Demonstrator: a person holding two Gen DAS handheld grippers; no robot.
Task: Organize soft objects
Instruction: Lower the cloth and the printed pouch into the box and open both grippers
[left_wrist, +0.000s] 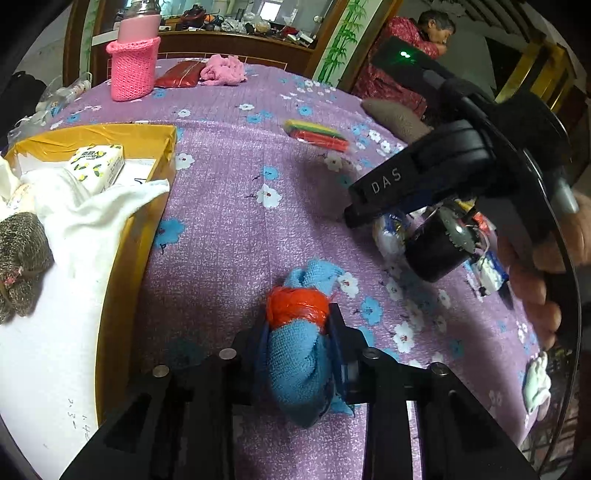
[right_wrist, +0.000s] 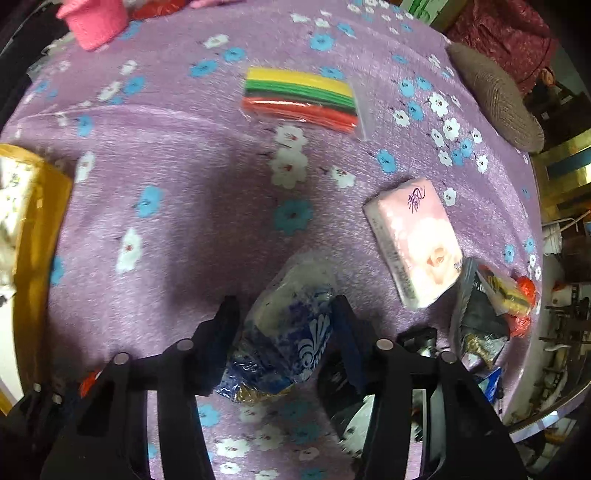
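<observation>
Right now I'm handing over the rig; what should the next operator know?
Left tongs: shut on the blue towel roll bound with orange plastic.
Right tongs: around the blue-and-white plastic tissue pack, grip unclear.
Yellow cardboard box: already holds white cloth, a lemon-print tissue box and a brown plush.
Left: pink tissue pack, striped felt pack, pink cloth.

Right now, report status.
Left gripper shut on blue towel roll. Right gripper around blue-white tissue pack, grip unconfirmed. Yellow box left, path clear.

Purple floral tablecloth (right_wrist: 207, 206) bears striped cloths (right_wrist: 301, 99), tissue pack (right_wrist: 415, 240).
</observation>
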